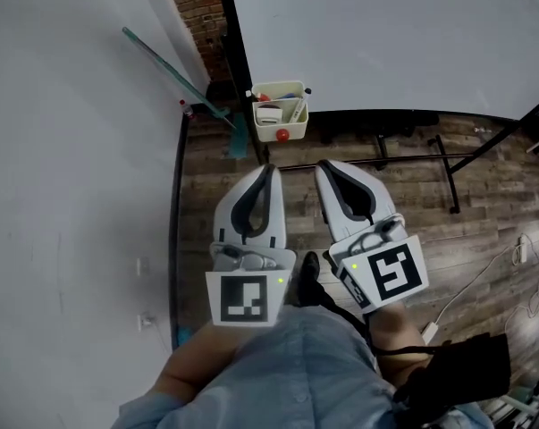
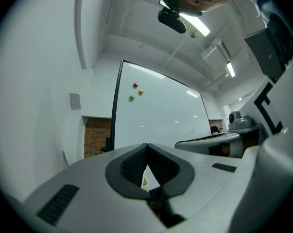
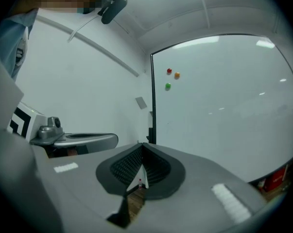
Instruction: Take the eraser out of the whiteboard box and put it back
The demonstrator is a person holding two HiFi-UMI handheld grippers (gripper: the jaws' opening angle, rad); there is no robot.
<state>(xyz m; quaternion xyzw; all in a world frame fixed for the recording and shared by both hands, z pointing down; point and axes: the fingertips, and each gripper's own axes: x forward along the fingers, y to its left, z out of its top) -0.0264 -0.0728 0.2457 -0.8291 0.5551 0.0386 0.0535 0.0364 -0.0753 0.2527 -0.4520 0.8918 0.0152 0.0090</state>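
Left gripper (image 1: 267, 170) and right gripper (image 1: 324, 166) sit mid-frame, fingers together and empty, below the whiteboard box (image 1: 291, 129).

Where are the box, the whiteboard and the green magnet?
box (image 1: 267, 131), head view, on its front wall.
whiteboard (image 1: 385, 34), head view, on its bare surface.
green magnet (image 2: 131, 97), left gripper view, on its centre.

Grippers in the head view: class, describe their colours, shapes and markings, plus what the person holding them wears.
The left gripper and right gripper are pale grey rounded shells, their jaws lined with black ribbed pads. Each carries a white cube with black square markers and a small green light. The person wears a light blue shirt.
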